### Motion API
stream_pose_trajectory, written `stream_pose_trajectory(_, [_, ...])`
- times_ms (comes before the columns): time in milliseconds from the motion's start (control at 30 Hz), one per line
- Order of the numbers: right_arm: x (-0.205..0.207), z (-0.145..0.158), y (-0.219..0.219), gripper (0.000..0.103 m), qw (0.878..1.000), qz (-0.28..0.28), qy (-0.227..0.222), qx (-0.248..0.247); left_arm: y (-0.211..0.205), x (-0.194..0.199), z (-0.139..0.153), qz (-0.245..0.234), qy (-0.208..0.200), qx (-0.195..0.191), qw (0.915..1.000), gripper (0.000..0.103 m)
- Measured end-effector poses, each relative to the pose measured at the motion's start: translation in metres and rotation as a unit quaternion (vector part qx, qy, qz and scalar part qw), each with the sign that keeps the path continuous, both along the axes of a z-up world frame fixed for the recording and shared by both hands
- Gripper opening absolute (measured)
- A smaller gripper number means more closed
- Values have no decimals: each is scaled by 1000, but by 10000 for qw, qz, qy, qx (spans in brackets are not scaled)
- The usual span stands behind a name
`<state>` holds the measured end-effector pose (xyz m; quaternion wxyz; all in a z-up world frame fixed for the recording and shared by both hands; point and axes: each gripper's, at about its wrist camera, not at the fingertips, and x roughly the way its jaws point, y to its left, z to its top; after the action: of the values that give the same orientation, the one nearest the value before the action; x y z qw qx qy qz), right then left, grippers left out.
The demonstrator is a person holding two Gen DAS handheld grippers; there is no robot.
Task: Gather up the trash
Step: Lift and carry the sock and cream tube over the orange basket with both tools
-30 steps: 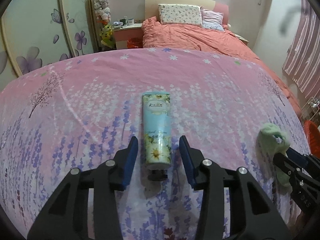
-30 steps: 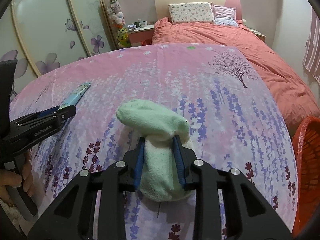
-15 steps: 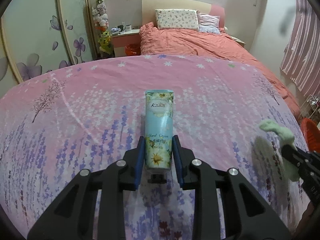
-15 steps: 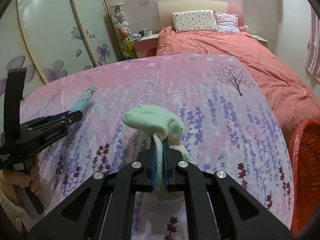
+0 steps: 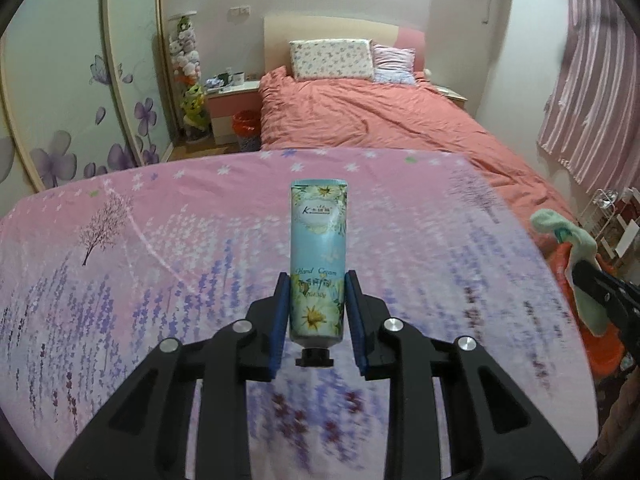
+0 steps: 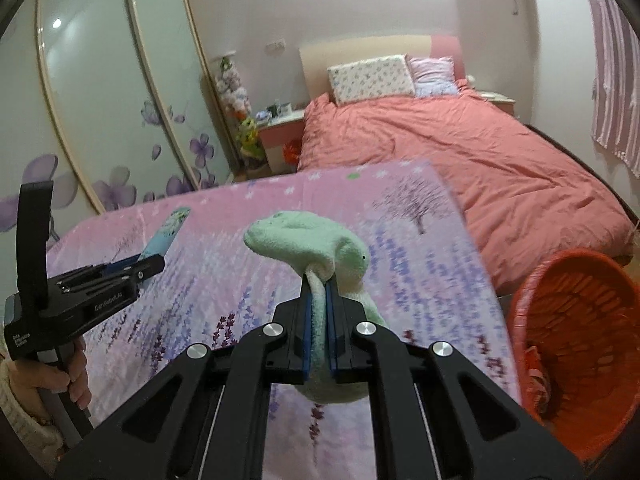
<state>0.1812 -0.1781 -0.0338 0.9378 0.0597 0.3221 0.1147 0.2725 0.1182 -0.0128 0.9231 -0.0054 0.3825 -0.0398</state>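
Hand cream tube (image 5: pixel 319 258) is being gripped by the left hand-held gripper (image 5: pixel 316 294); green sock (image 6: pixel 310 240) is being clamped by the right hand-held gripper (image 6: pixel 316 294), beside an orange basket (image 6: pixel 576 354).

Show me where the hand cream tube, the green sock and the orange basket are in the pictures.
hand cream tube (image 5: pixel 319 248), left wrist view, on its blue middle above the label text.
green sock (image 6: pixel 304 236), right wrist view, on the bulging upper part.
orange basket (image 6: pixel 576 320), right wrist view, on its inner wall.
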Motion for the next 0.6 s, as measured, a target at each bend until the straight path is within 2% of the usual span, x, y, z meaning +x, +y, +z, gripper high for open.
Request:
stream_pose_trajectory(333, [-33, 25, -64, 6, 9974, -637, -319, 131, -73, -33, 36, -687, -204, -42, 9974, 27])
stream_pose_trajectory(600, [-51, 19, -125, 6, 9901, -1312, -459, 194, -155, -49, 41, -1436, -255, -190, 9891, 27])
